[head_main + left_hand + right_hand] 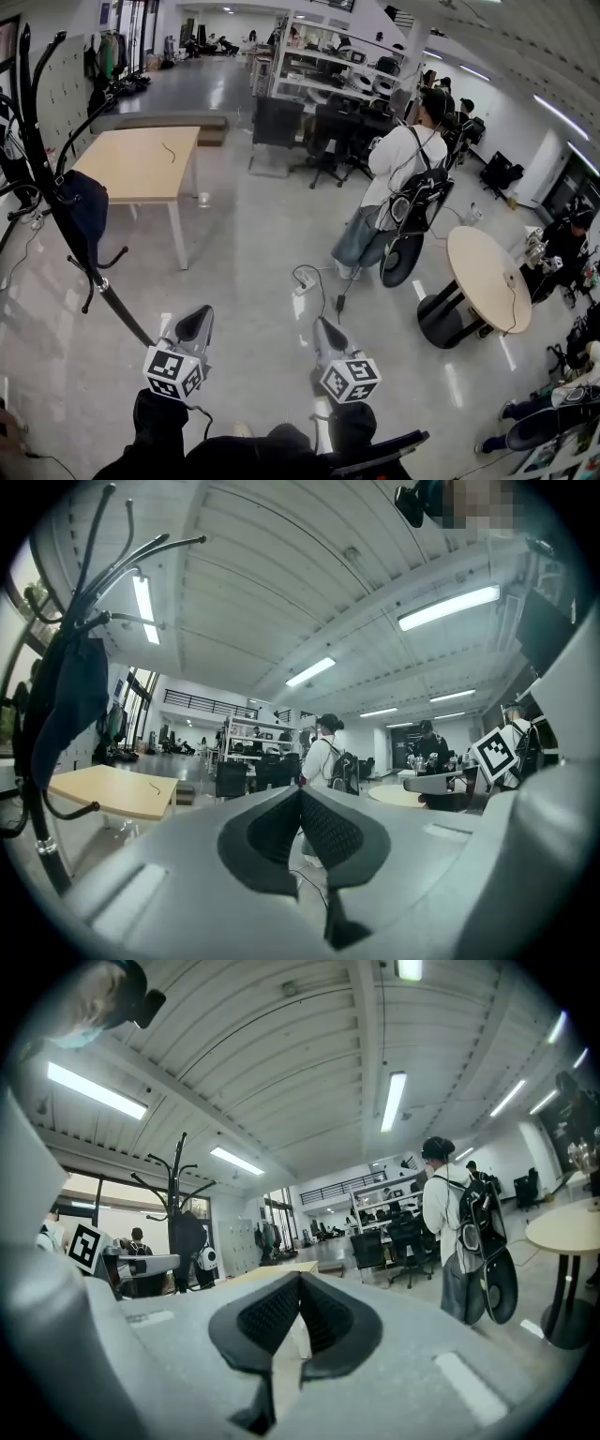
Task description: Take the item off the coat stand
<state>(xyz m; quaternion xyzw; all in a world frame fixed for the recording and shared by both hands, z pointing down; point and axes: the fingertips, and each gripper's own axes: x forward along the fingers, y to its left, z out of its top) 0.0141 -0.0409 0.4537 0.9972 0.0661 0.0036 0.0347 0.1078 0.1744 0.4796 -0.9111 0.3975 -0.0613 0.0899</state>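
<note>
A black coat stand (52, 187) rises at the left of the head view, and a dark blue item (86, 214) hangs from one of its hooks. My left gripper (199, 317) and right gripper (324, 326) are held low in front of me, side by side, both shut and empty. They point level across the room, to the right of the stand and well short of it. In the left gripper view the stand (39, 789) and the hanging item (77, 691) sit at the left edge. In the right gripper view the stand (178, 1206) is far off to the left.
A pale wooden table (141, 161) stands behind the coat stand. A person with a backpack (401, 178) stands mid-floor beside a round table (487, 279). Cables and a power strip (307, 281) lie on the floor ahead. Shelves and office chairs (328, 131) line the back.
</note>
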